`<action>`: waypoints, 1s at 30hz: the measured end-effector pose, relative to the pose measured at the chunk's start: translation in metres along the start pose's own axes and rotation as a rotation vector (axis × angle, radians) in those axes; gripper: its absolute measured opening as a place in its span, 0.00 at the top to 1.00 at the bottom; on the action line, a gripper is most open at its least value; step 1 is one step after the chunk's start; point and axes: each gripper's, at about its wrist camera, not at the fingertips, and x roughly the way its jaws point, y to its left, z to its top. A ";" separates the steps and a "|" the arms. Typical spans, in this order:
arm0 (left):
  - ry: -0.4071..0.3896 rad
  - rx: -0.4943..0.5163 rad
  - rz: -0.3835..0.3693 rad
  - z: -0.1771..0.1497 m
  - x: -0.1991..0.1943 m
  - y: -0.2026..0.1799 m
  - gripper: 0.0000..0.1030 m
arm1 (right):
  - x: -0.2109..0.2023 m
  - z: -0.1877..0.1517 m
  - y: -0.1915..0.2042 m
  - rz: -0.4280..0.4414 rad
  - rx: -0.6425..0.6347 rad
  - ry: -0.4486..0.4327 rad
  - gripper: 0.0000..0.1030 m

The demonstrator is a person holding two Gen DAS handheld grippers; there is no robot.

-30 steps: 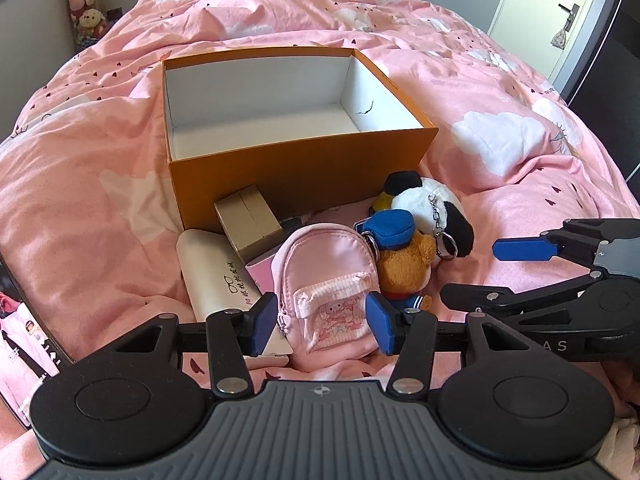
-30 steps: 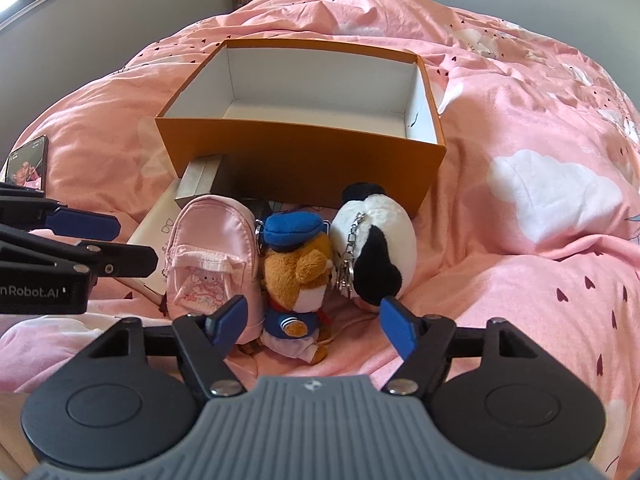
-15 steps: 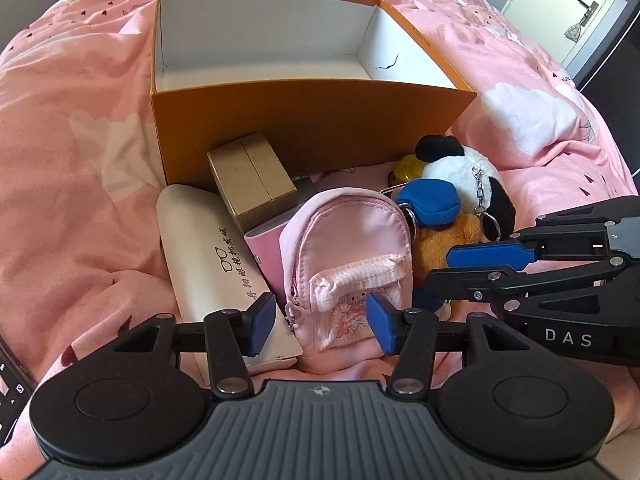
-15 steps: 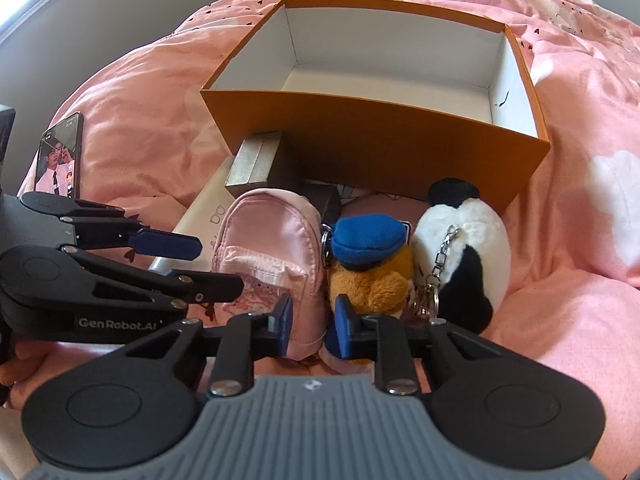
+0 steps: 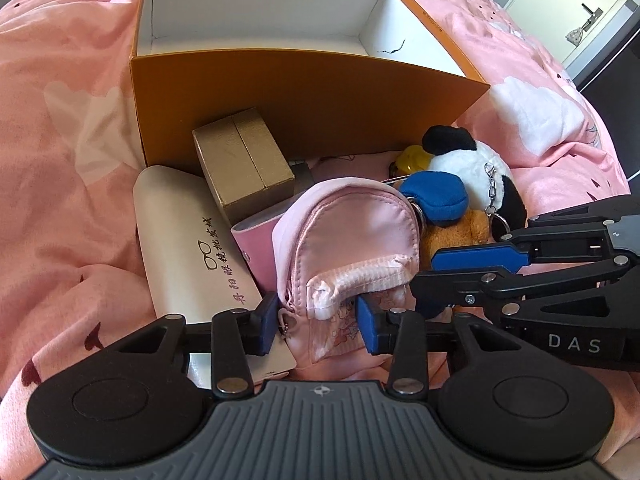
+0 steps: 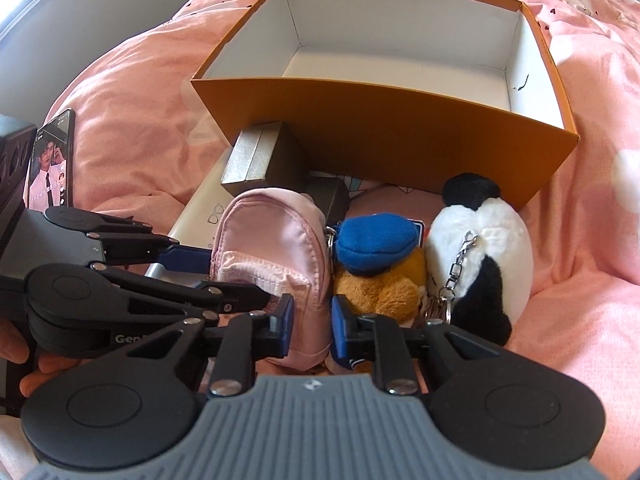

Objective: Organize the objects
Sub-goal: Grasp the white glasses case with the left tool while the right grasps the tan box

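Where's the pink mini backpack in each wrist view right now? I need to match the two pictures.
Left wrist: the pink mini backpack is at lower centre, between this gripper's fingers.
Right wrist: the pink mini backpack is at centre-left, left of the blue-capped plush.
Shared landmark: the orange box behind it.

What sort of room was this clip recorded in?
Most likely a bedroom: everything sits on a bed with a pink cloud-print duvet, a door stands in the far corner, and plush toys such as the panda lie about.
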 end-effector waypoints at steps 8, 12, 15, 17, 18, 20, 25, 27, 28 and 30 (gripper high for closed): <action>-0.024 -0.066 -0.005 0.012 -0.030 0.020 0.49 | -0.016 0.020 0.009 0.005 -0.059 -0.052 0.75; -0.013 -0.125 0.087 0.024 -0.036 0.040 0.47 | -0.011 0.041 0.014 0.014 -0.078 -0.069 0.70; 0.023 -0.180 0.130 0.031 -0.028 0.056 0.46 | -0.003 0.060 0.020 0.039 -0.086 -0.076 0.58; 0.045 -0.226 0.139 0.035 -0.021 0.067 0.45 | 0.003 0.071 0.023 0.054 -0.084 -0.075 0.56; 0.059 -0.250 0.133 0.037 -0.017 0.072 0.45 | 0.007 0.077 0.024 0.066 -0.079 -0.071 0.55; 0.081 -0.277 0.120 0.040 -0.010 0.078 0.43 | 0.017 0.087 0.026 0.093 -0.060 -0.055 0.51; 0.116 -0.276 0.123 0.051 0.009 0.085 0.40 | 0.045 0.102 0.028 0.108 -0.008 -0.001 0.44; 0.128 -0.284 0.117 0.054 0.017 0.088 0.37 | 0.055 0.106 0.028 0.109 0.015 0.022 0.42; 0.131 -0.288 0.111 0.055 0.020 0.090 0.36 | 0.059 0.108 0.028 0.114 0.024 0.031 0.41; 0.137 -0.292 0.103 0.059 0.026 0.091 0.35 | 0.067 0.110 0.029 0.118 0.034 0.048 0.38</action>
